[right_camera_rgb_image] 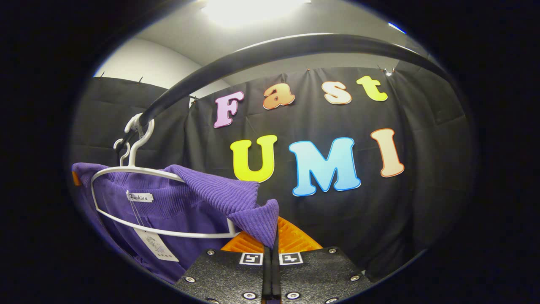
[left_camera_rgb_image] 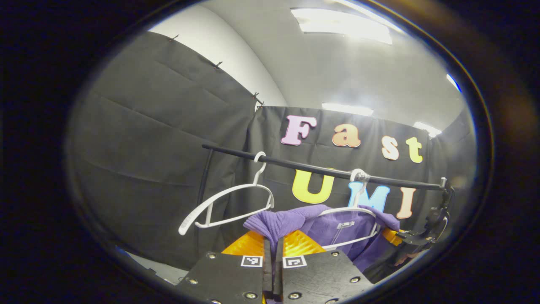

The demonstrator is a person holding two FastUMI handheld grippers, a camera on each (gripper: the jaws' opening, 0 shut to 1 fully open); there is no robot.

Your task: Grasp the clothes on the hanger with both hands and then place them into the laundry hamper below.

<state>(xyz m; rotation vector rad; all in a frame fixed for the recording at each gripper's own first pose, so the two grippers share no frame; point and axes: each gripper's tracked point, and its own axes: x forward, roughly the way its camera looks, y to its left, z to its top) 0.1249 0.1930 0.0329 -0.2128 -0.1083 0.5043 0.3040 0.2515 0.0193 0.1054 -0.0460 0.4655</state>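
Purple ribbed garment (right_camera_rgb_image: pixel 202 198), white hanger (right_camera_rgb_image: pixel 139 169)

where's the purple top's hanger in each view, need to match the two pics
left gripper view: white hanger right of centre, inside the purple top.
right gripper view: same hanger at lower left, in the top's neck.
Shared landmark: the black rail that its hook hangs from.

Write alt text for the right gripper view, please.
The tool is shut on the shoulder of a purple knit sweater hanging on a white hanger from a black rail. A paper tag dangles inside its collar.
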